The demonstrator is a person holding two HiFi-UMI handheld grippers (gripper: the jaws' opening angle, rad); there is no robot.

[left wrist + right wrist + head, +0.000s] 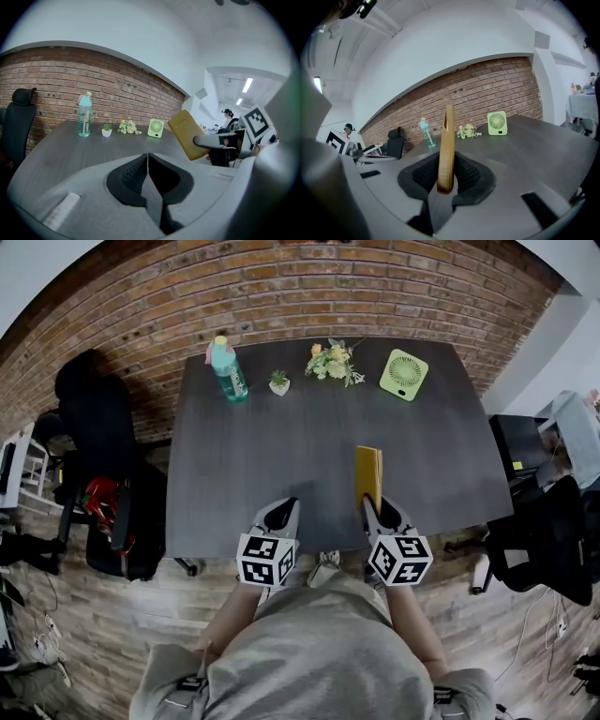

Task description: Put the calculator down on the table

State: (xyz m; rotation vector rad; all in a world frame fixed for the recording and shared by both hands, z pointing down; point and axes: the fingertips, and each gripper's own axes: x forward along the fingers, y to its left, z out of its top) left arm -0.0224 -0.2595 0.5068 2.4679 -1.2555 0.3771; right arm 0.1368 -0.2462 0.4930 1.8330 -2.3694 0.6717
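Observation:
The calculator (367, 474) is a flat yellow slab, held on edge above the near part of the dark table (281, 446). My right gripper (375, 506) is shut on its near end; in the right gripper view the calculator (447, 150) stands edge-on between the pads. From the left gripper view the calculator (186, 133) shows its yellow back, tilted, at the right. My left gripper (284, 513) hovers at the table's near edge, shut, with nothing between its jaws (148, 176).
At the table's far side stand a teal bottle (226, 368), a small potted plant (279, 382), a bunch of flowers (333, 361) and a green fan (404, 374). Black chairs stand left (103, 474) and right (553, 540) of the table.

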